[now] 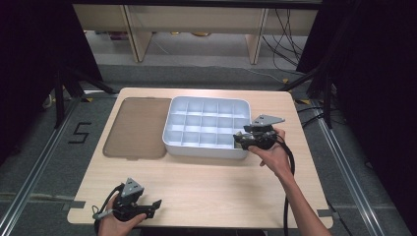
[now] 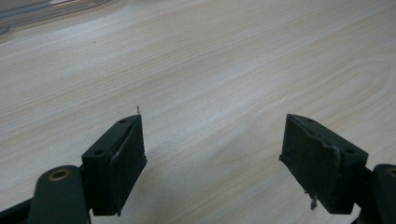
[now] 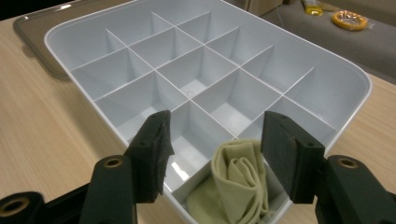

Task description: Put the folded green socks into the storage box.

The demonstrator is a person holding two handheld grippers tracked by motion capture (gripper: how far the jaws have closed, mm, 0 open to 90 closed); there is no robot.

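- The worktop [image 1: 206, 187] carries a white divided tray [image 1: 206, 129] towards its far side, with a flat brown lid [image 1: 136, 128] lying just beside the tray on the left.
- The right claw [image 1: 241, 140] is at the tray's near right corner, jaws apart and gripping nothing. A rolled yellowish cloth [image 3: 240, 179] sits between and just below them in the corner compartment.
- In the right gripper view, the cloth's long axis runs roughly away from the claw, so I judge the jaws already straddle it across its width.
- The left claw [image 1: 156, 202] rests open and empty near the worktop's near left edge, well apart from the tray; the right hand is plainly nearer.
- A "5" [image 1: 79, 132] is marked on the floor left of the worktop; I see no other writing.
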